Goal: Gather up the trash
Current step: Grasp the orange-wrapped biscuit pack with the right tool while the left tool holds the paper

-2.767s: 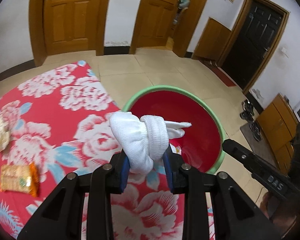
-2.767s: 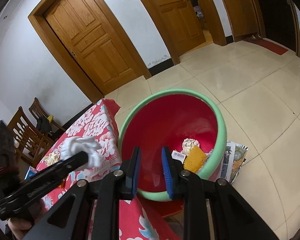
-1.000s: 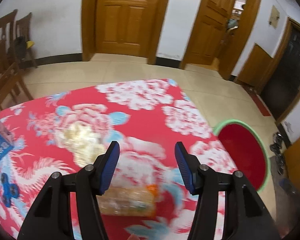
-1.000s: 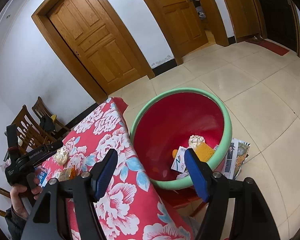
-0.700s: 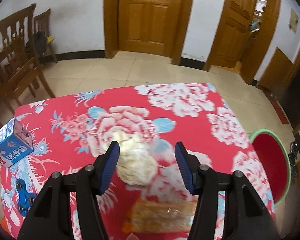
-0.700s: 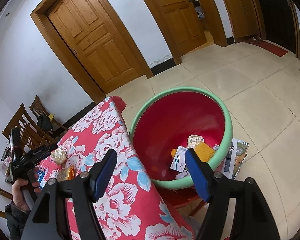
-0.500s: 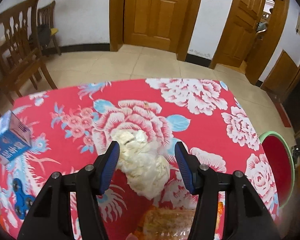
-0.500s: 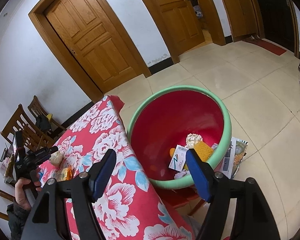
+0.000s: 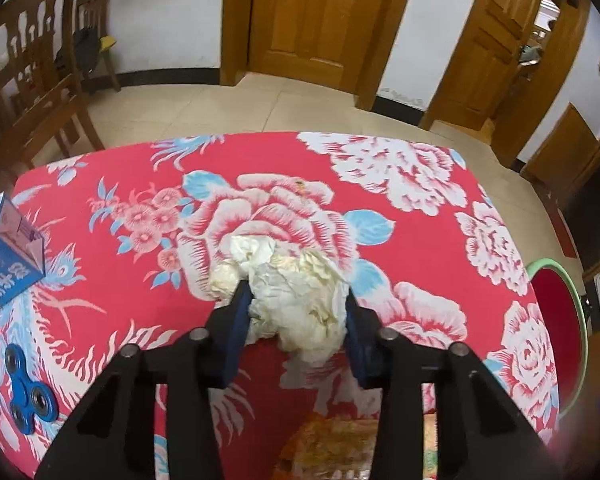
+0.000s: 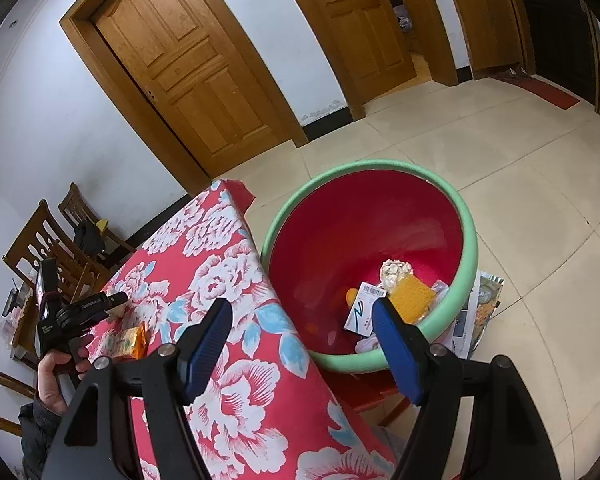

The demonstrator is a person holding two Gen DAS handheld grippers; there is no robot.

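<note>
The crumpled paper wad (image 9: 296,296) lay on the red flowered tablecloth (image 9: 400,216), near the middle of the table, with the left gripper (image 9: 296,312) down around it. Its blue pads (image 9: 240,320) pressed into the wad's two sides, so the claw was pinching the paper; the jaws had just been closing on it. The wad's near underside was hidden behind the gripper's black frame, and whether it was lifted off the cloth could not be told. Just nearer, an orange snack wrapper (image 9: 332,444) lay on the cloth, partly cut off by the frame and the picture's lower edge. At the table's left edge stood a blue carton (image 9: 8,264), cropped by the lens rim, and nearer on that side lay a blue fidget spinner (image 9: 30,394). To the right, only a sliver of the red bin with the green rim (image 9: 556,320) showed.

In the right wrist view the bin (image 10: 380,248) stood on the floor just beside the table's far right corner, holding mixed trash, some of it covered by a blue pad. The right gripper (image 10: 304,344) hung above the table edge with its jaws spread wide and nothing between them. The left gripper (image 10: 112,300) was small at the far left, its tips hard to make out.

Half a second earlier the left pads stood well apart either side of the wad; nearly three seconds earlier that gripper held a white sock over the bin.
</note>
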